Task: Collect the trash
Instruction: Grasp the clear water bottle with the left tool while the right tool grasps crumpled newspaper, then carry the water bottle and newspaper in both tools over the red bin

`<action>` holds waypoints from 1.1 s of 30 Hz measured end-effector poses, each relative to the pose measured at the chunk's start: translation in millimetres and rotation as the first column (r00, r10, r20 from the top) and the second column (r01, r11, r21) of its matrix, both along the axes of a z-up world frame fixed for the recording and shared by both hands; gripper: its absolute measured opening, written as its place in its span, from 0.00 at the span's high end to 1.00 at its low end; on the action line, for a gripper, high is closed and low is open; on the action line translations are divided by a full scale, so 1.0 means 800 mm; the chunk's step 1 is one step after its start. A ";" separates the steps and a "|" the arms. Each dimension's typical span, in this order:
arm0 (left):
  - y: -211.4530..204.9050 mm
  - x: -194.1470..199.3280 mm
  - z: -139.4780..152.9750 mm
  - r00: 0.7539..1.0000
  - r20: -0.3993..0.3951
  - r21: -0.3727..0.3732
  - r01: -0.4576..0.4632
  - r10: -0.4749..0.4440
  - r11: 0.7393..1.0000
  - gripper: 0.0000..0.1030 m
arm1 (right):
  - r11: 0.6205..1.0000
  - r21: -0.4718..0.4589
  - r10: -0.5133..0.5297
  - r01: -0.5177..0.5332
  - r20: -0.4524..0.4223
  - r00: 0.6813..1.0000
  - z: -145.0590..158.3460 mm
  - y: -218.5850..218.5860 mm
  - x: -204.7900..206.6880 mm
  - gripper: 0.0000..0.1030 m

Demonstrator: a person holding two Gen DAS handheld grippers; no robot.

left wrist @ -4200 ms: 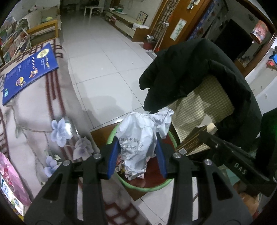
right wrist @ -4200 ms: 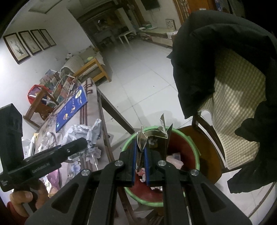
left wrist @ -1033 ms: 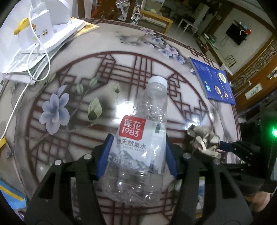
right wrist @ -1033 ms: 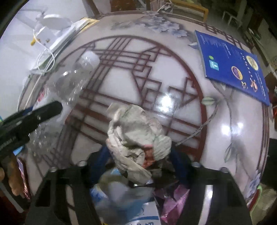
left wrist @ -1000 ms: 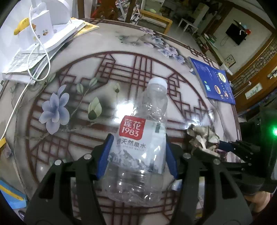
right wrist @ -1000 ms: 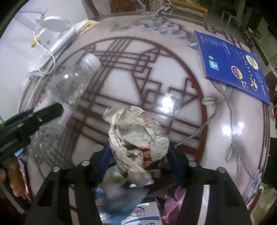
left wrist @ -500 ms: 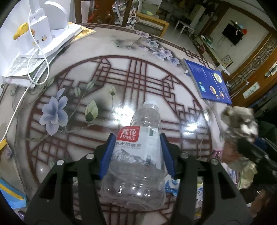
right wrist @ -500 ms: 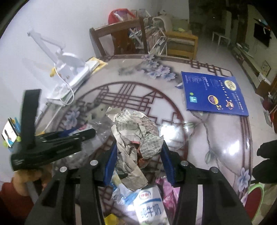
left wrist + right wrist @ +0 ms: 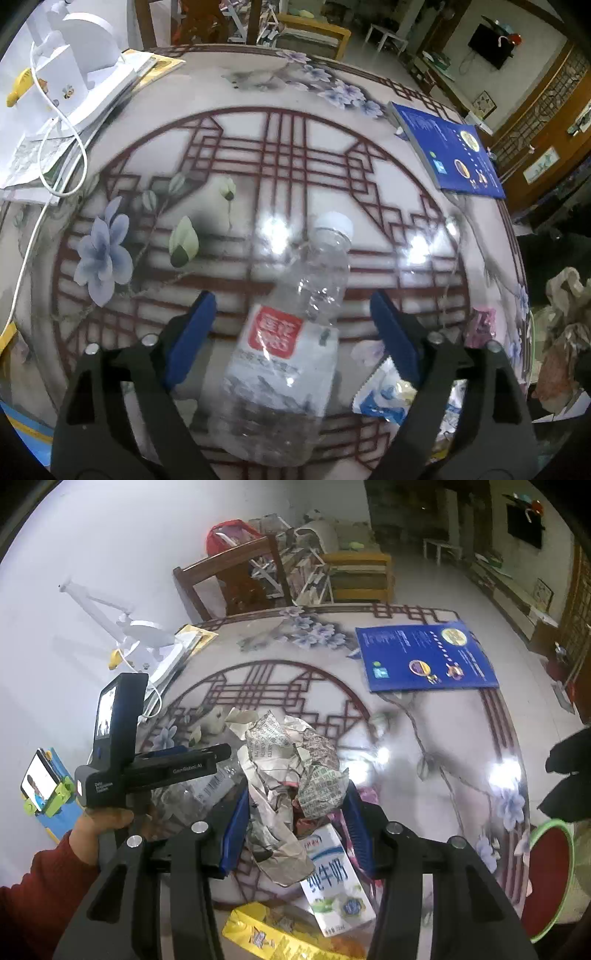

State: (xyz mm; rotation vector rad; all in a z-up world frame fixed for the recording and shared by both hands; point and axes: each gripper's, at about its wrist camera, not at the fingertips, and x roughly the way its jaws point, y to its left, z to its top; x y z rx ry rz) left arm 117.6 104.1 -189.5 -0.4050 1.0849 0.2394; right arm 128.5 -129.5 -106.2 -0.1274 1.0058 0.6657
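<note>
Clear plastic bottle (image 9: 291, 354) with a red-and-white label lies between the blue pads of your left gripper (image 9: 291, 332), cap pointing to the far side; it looks to be down on the table (image 9: 258, 155), though blur leaves that uncertain. The jaws have just been opening and now stand wide, with a visible gap to the bottle on each side: no grip. Centre the pads on the labelled belly, not the tapering neck, before you close again; thin walls will likely buckle, so close gently.

Your right gripper (image 9: 295, 823) is clamped on a crumpled newspaper wad (image 9: 291, 771), held above the table's near edge. The green-rimmed bin (image 9: 554, 878) sits low at the far right, off the table; carry the wad over its rim before letting go. More trash waits nearby: a milk carton (image 9: 332, 882) and a yellow wrapper (image 9: 273, 934). Leave the blue booklet (image 9: 424, 657) alone.
</note>
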 end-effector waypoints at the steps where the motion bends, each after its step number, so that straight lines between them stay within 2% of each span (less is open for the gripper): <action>1: -0.003 -0.001 -0.002 1.000 -0.004 -0.003 0.004 -0.004 1.000 0.19 | 1.000 0.001 -0.006 0.006 -0.003 1.000 -0.001 -0.003 -0.002 0.54; 6: -0.021 -0.003 -0.015 0.999 -0.020 -0.001 0.038 -0.038 0.999 0.22 | 0.999 0.004 -0.041 0.041 -0.015 0.999 -0.004 -0.017 -0.010 0.54; 7: -0.023 -0.002 -0.019 0.999 -0.026 0.006 0.042 -0.042 0.999 0.29 | 0.999 0.005 -0.044 0.044 -0.015 0.999 -0.004 -0.018 -0.011 0.54; 8: -0.024 -0.001 -0.022 0.999 -0.032 0.008 0.043 -0.043 0.999 0.43 | 0.999 0.007 -0.046 0.047 -0.013 0.999 -0.003 -0.019 -0.012 0.54; 9: -0.024 0.000 -0.027 0.998 -0.041 0.001 0.043 -0.042 0.999 0.49 | 0.999 0.008 -0.049 0.049 -0.008 0.999 -0.002 -0.020 -0.014 0.54; 13: -0.021 -0.007 -0.021 1.000 -0.014 -0.007 0.017 -0.017 1.000 0.50 | 0.998 0.019 -0.060 0.060 0.015 0.998 0.005 -0.023 -0.019 0.54; 20: -0.023 -0.025 0.024 0.996 0.084 -0.022 -0.007 0.009 1.000 0.50 | 0.994 0.061 -0.094 0.091 0.041 0.995 0.015 -0.033 -0.026 0.54; 28: -0.056 -0.031 0.075 0.981 0.188 -0.041 0.053 -0.044 0.998 0.50 | 0.992 0.077 -0.109 0.105 0.058 0.992 0.022 -0.038 -0.032 0.54; 33: -0.077 -0.032 0.089 0.974 0.213 -0.045 0.093 -0.082 0.995 0.50 | 0.989 0.080 -0.130 0.125 0.061 0.990 0.025 -0.047 -0.036 0.54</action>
